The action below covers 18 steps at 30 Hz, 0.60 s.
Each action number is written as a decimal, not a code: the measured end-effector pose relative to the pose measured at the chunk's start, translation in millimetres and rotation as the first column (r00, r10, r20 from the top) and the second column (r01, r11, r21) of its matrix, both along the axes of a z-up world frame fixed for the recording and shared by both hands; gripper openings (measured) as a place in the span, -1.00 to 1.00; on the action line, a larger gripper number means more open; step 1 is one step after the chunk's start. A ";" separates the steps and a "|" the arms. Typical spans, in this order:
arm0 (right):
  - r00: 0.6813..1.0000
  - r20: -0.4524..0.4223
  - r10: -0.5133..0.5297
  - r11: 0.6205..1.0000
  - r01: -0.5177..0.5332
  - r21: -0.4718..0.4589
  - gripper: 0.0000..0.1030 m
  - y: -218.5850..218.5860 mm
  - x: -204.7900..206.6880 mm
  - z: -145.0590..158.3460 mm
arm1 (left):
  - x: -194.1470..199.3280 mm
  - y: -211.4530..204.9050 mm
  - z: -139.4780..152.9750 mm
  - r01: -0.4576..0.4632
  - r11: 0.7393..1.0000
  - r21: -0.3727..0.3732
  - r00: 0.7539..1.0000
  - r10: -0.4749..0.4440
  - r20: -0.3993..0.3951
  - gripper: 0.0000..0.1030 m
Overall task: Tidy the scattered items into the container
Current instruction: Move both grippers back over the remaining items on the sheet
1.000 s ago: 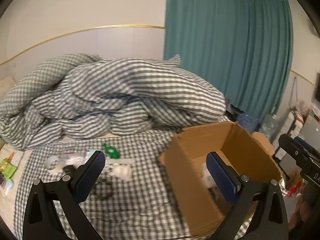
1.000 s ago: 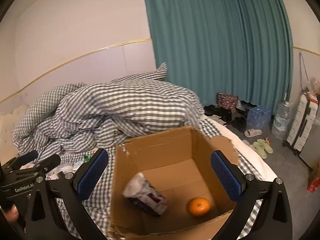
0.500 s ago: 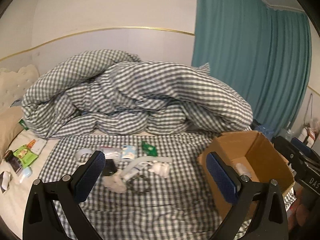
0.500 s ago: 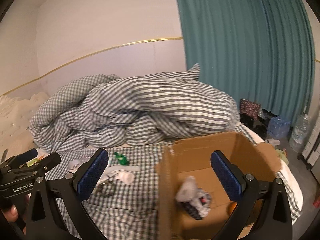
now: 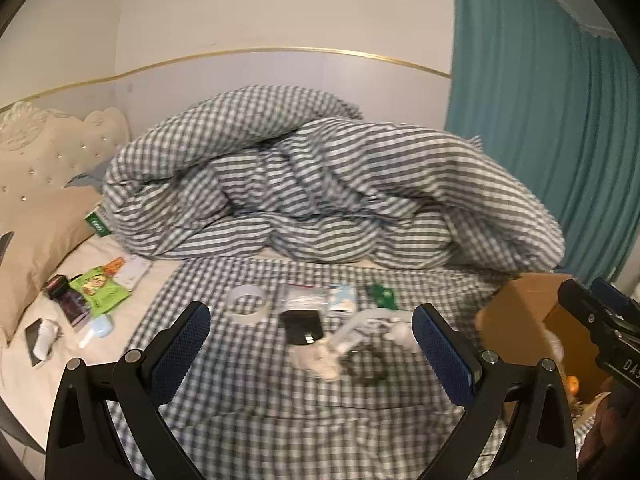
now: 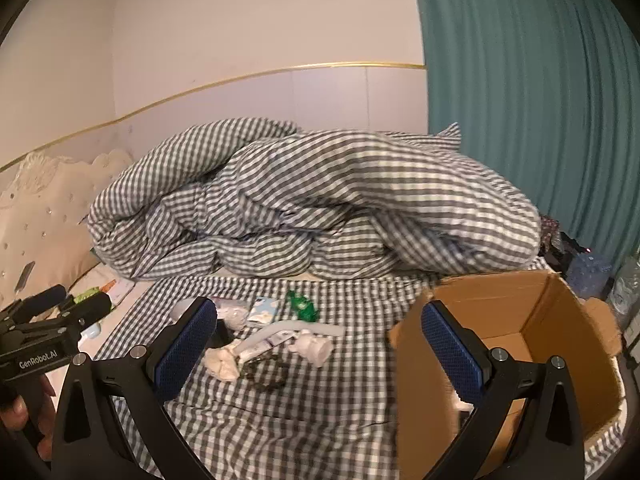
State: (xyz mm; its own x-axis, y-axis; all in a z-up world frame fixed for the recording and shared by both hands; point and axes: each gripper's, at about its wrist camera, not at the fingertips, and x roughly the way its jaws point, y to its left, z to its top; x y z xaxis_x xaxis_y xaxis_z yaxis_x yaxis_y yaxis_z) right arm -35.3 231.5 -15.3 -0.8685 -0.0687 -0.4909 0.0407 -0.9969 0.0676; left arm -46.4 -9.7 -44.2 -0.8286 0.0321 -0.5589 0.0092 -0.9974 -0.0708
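Scattered items lie on the checked bedsheet: a tape roll (image 5: 249, 304), a black box (image 5: 302, 326), a clear packet (image 5: 305, 295), a green wrapper (image 5: 382, 296), a white tube (image 6: 276, 334), crumpled white cloth (image 5: 316, 360) and a dark tangle (image 5: 366, 364). The cardboard box (image 6: 532, 328) stands at the right, open at the top; an orange (image 5: 572, 385) shows inside it. My left gripper (image 5: 316, 348) is open and empty, above the near edge of the items. My right gripper (image 6: 320, 344) is open and empty, left of the box.
A heaped checked duvet (image 5: 320, 200) fills the back of the bed. A cream headboard (image 5: 44, 152), a pillow and small packets (image 5: 96, 290) lie at the left. A teal curtain (image 6: 520, 100) hangs at the right.
Both grippers have swung left, away from the cardboard box and toward the scattered items. The box has slid to the right edge of both views. Both stay open and empty.
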 end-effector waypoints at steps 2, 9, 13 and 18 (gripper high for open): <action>1.000 0.016 0.013 1.000 -0.013 0.003 0.99 -9.6 -6.9 -6.0 | -2.1 -11.2 -4.5 -0.017 1.000 -0.003 1.000 0.017 0.007 1.00; 0.995 0.078 0.059 0.998 -0.061 0.017 1.00 -31.4 -32.8 -31.3 | -17.6 -47.1 -27.8 -0.072 0.997 -0.009 0.996 0.072 0.051 1.00; 0.991 0.114 0.072 0.997 -0.076 0.023 1.00 -40.5 -45.9 -47.8 | -29.9 -58.5 -46.5 -0.083 0.997 -0.009 0.993 0.083 0.087 1.00; 0.980 0.176 0.093 0.995 -0.098 0.022 1.00 -47.0 -66.6 -73.8 | -49.8 -64.2 -72.7 -0.081 0.997 -0.013 0.987 0.082 0.141 1.00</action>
